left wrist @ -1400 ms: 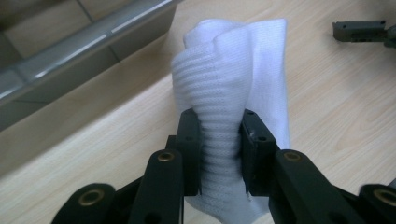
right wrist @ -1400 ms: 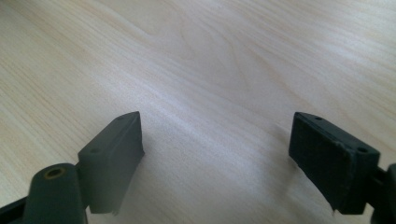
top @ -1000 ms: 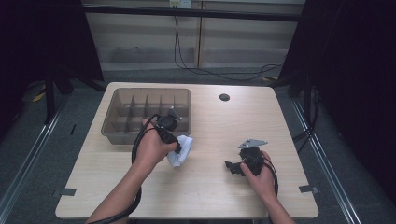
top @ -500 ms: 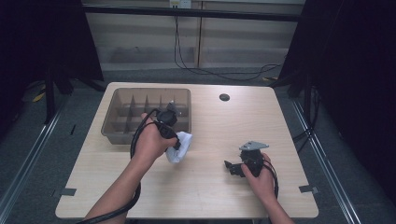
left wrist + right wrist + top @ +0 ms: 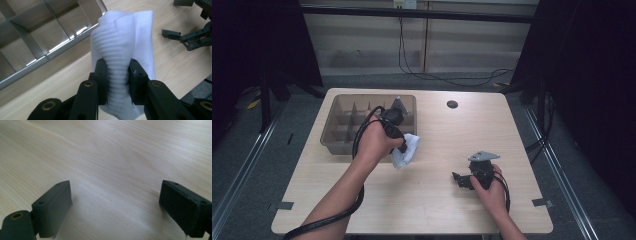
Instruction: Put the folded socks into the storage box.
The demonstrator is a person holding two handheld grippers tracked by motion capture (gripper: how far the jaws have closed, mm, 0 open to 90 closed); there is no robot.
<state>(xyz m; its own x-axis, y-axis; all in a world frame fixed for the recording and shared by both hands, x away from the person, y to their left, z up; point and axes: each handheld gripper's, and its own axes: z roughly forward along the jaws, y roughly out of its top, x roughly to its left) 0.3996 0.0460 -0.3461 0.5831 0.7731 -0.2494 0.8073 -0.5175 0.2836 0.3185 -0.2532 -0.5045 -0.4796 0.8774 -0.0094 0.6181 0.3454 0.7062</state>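
A white ribbed sock [image 5: 125, 47] hangs pinched between the pads of my left gripper [image 5: 117, 80], lifted just above the wooden table beside the tray's near right corner. From above, the same white sock [image 5: 407, 149] shows below the hand holding my left gripper [image 5: 398, 141]. My right gripper [image 5: 462, 179] rests low on the table at the right, jaws wide apart with bare wood between them [image 5: 115, 205]. It also appears far off as the right gripper [image 5: 186, 40] in the left gripper view.
A grey divided tray [image 5: 343, 135] with several compartments stands at the table's back left; its rim [image 5: 62, 47] lies close to the sock. A small dark round disc [image 5: 452, 104] sits near the far edge. A cable trails from my left hand along the forearm.
My left hand has risen a little with the sock in its jaws and edged toward the tray. The right hand has stayed where it was.
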